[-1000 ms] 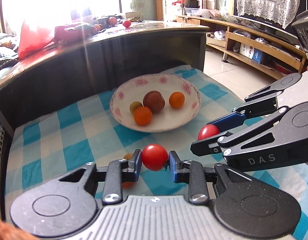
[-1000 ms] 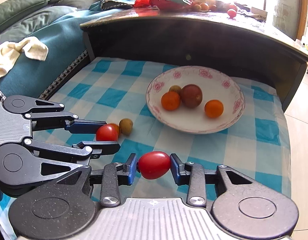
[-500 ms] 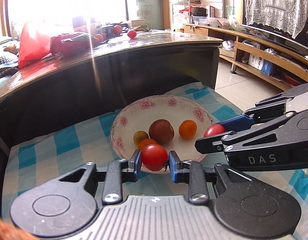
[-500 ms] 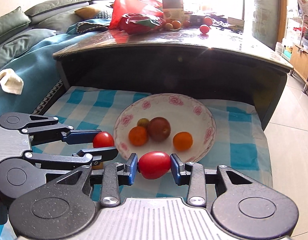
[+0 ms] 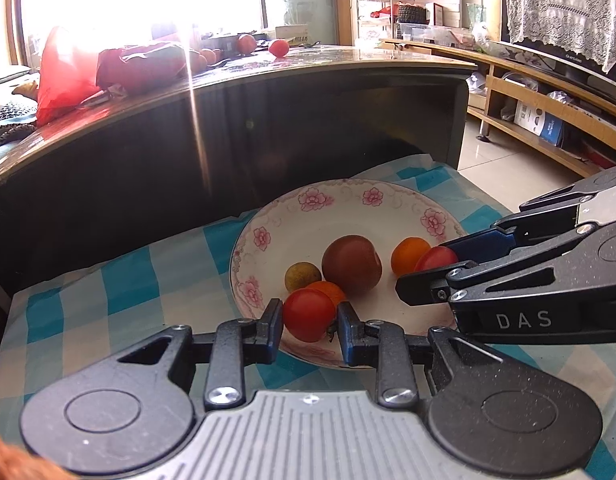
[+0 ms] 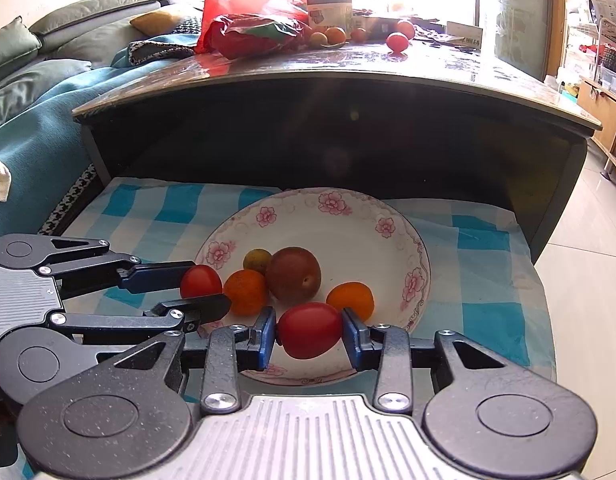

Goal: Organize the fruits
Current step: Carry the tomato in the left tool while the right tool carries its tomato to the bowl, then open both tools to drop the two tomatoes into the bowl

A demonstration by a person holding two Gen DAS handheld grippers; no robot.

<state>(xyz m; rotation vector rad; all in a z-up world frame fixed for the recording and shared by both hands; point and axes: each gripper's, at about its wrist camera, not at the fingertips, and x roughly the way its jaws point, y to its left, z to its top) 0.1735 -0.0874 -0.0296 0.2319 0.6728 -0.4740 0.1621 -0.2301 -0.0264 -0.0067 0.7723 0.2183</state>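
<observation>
A white plate with pink flowers (image 5: pixel 311 200) (image 6: pixel 331 204) lies on a blue checked cloth. In it are a dark red-brown fruit (image 5: pixel 351 266) (image 6: pixel 294 274), two orange fruits (image 5: pixel 409 254) (image 6: pixel 349 298) and a small yellow-green one (image 5: pixel 302 276) (image 6: pixel 258 260). My left gripper (image 5: pixel 309 316) (image 6: pixel 202 288) is shut on a round red tomato (image 5: pixel 309 314) over the plate's near left rim. My right gripper (image 6: pixel 309 336) (image 5: pixel 433 264) is shut on an oval red tomato (image 6: pixel 309 334) above the plate's near edge.
A dark table (image 5: pixel 268 92) with a glossy top rises just behind the plate, bearing a red bag (image 6: pixel 248 20) and more loose fruits (image 6: pixel 397 42). A sofa (image 6: pixel 36 80) is at the left, low shelves (image 5: pixel 547 112) and tiled floor at the right.
Both grippers, each still holding its tomato, have moved forward from over the cloth to over the plate. The loose fruits on the cloth have dropped out of view.
</observation>
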